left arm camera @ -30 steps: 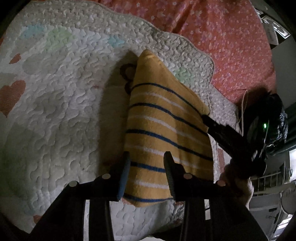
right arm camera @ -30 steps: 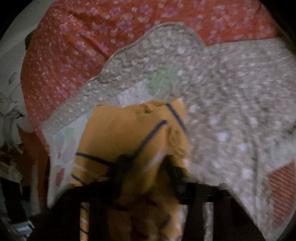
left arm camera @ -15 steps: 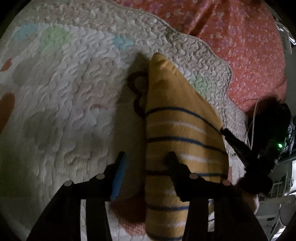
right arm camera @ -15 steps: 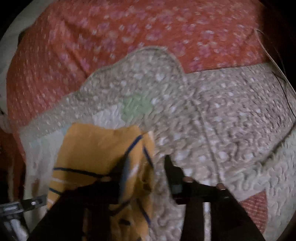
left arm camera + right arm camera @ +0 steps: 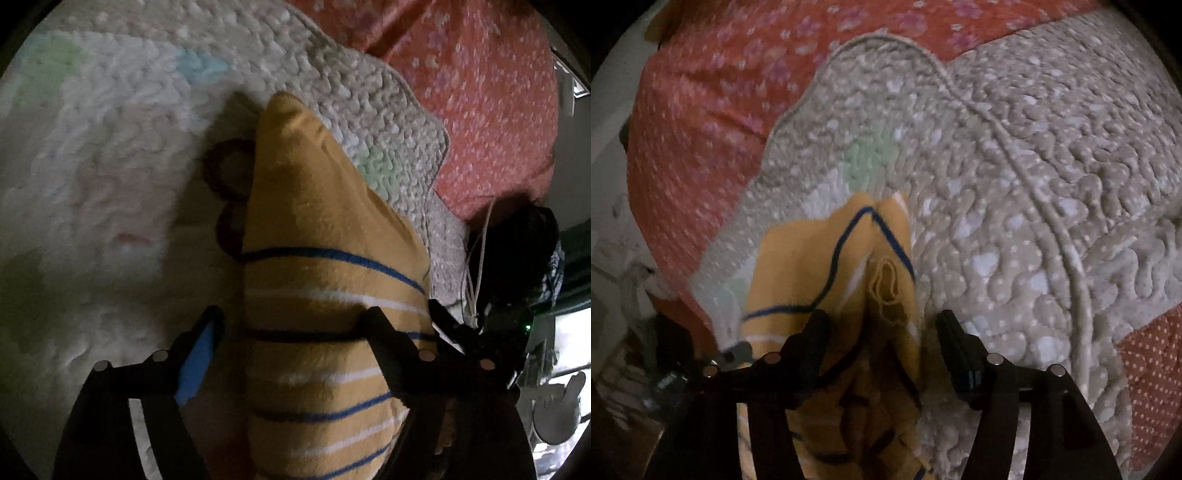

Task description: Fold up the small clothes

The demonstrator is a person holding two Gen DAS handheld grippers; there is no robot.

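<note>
A small yellow garment with blue and white stripes (image 5: 325, 258) lies folded on a quilted mat. My left gripper (image 5: 291, 332) is open, its jaws wide apart astride the garment's near end. In the right wrist view the same garment (image 5: 849, 266) shows bunched, with a fold ridge running between the jaws. My right gripper (image 5: 881, 332) is open, its jaws on either side of the cloth. The right gripper also shows at the garment's right edge in the left wrist view (image 5: 454, 336). Whether the pads touch the cloth is unclear.
The pale quilted mat (image 5: 110, 166) with pastel patches lies on a red flowered bedspread (image 5: 480, 92). The mat's corded edge (image 5: 1015, 155) runs across the right wrist view. Dark clutter and cables (image 5: 517, 258) sit off the bed's right side.
Both grippers have opened wider. The left gripper has shifted so that the garment lies between its jaws. The right gripper has let the bunched cloth go and backed off slightly.
</note>
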